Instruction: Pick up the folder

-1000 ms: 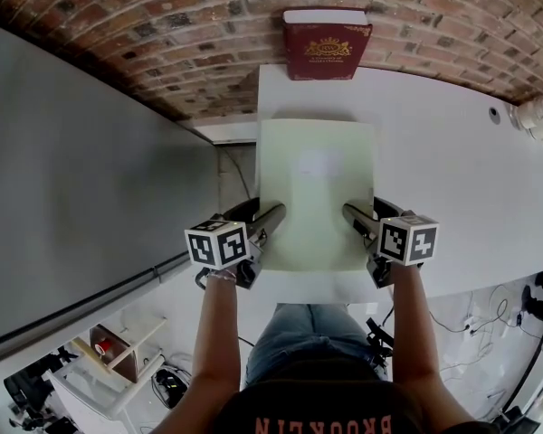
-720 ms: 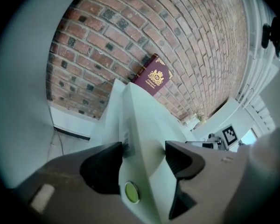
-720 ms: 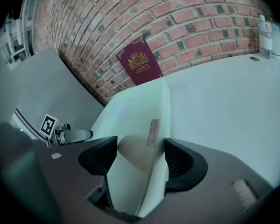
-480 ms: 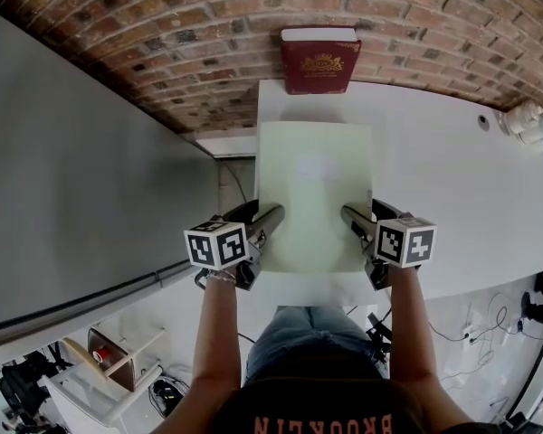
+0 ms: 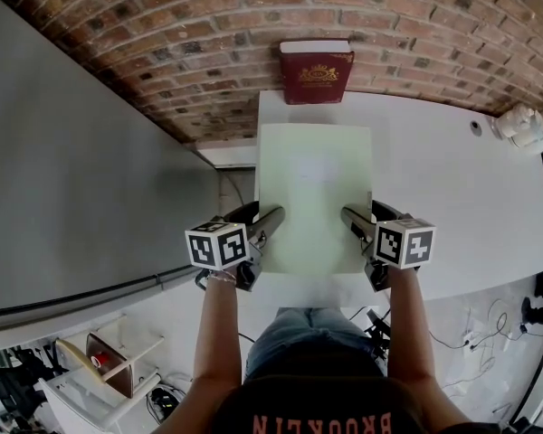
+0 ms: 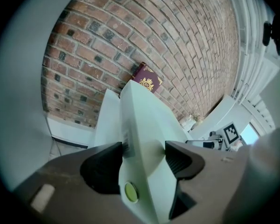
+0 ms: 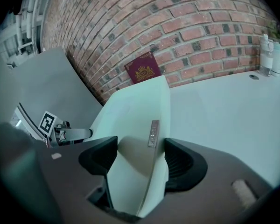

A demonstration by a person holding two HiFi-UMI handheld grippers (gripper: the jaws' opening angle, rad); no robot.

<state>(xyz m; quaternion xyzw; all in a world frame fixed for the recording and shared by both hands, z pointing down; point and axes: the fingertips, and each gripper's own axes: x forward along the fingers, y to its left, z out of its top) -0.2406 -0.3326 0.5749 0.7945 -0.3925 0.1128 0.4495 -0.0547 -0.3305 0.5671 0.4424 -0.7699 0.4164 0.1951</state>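
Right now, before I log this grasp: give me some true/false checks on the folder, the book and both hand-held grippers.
1. The left hand-held gripper grips the left edge of the folder. True.
2. The right hand-held gripper is empty. False: it is shut on the folder's right edge.
3. The red book lies flat on the folder. False: it stands against the brick wall, apart from the folder.
4. The folder is pale green. True.

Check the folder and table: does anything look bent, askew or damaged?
The folder buckles where the left gripper and right gripper pinch its side edges, rather than lying flat. Nothing else stands out.
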